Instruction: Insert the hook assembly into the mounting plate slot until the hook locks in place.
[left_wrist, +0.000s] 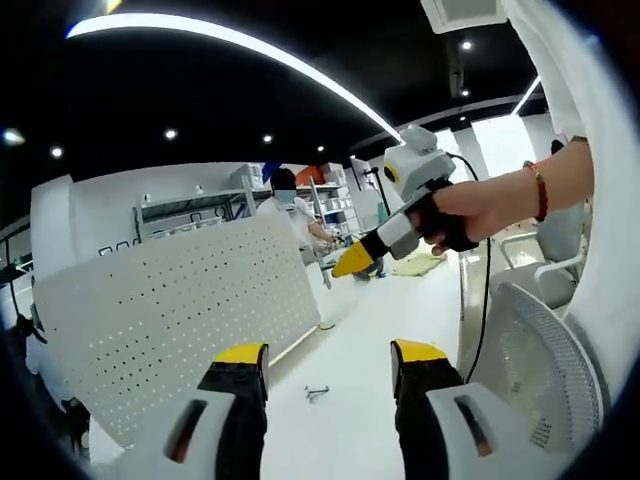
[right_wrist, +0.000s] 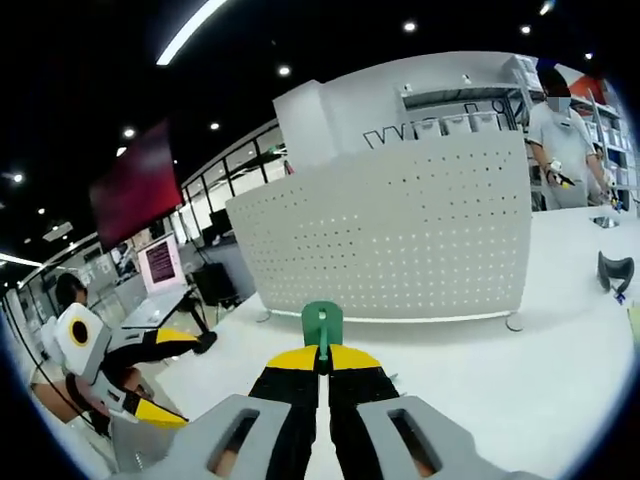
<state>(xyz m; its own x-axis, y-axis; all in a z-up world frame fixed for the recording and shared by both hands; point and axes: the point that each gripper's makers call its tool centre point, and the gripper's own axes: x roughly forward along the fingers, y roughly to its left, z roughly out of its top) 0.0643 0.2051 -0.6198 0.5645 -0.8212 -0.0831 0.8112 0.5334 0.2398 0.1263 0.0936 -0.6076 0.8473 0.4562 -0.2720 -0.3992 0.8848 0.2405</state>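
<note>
right tongs (right_wrist: 322, 358) pinch the green hook (right_wrist: 322, 325), facing the pegboard (right_wrist: 400, 235).

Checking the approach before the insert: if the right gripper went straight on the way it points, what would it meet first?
Likely the pegboard. The right gripper, shut on the green hook, points at its lower part, with bare table between. Depth is hard to judge.

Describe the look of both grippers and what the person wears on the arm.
Both grippers have grey bodies, black jaws and yellow tips: left gripper, right gripper. In the left gripper view, the right one shows a black handle and a trailing black cable. A red beaded bracelet circles the wrist.
</note>
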